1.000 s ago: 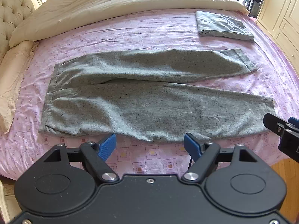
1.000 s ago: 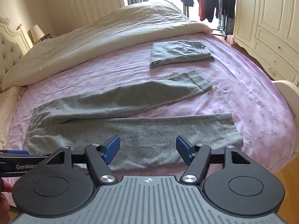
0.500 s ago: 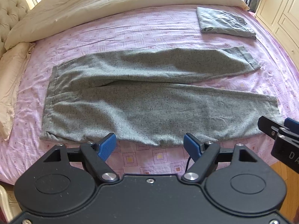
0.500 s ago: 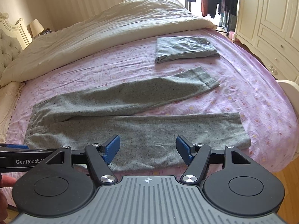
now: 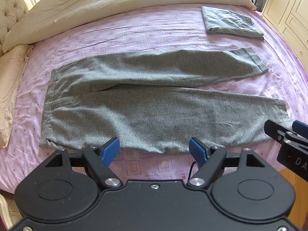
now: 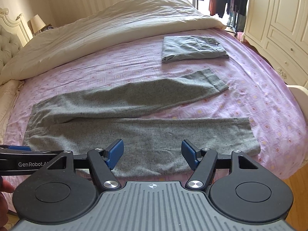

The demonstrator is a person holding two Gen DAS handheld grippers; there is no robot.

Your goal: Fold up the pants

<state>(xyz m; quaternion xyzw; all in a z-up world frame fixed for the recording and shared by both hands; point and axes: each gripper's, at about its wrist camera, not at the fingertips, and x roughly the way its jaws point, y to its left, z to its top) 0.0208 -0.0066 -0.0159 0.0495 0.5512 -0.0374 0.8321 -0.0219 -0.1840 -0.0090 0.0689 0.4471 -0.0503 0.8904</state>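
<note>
Bed [image 5: 154, 25] with a pink patterned sheet fills the view. Grey pants [image 5: 154, 111] lie spread flat across it, waistband left, legs splayed right. Fabric looks soft, light and limp, likely to sag, so take the near leg by its edge. Left gripper [image 5: 154, 151] and right gripper [image 6: 152, 154] hover above that edge, jaws apart, empty.
</note>
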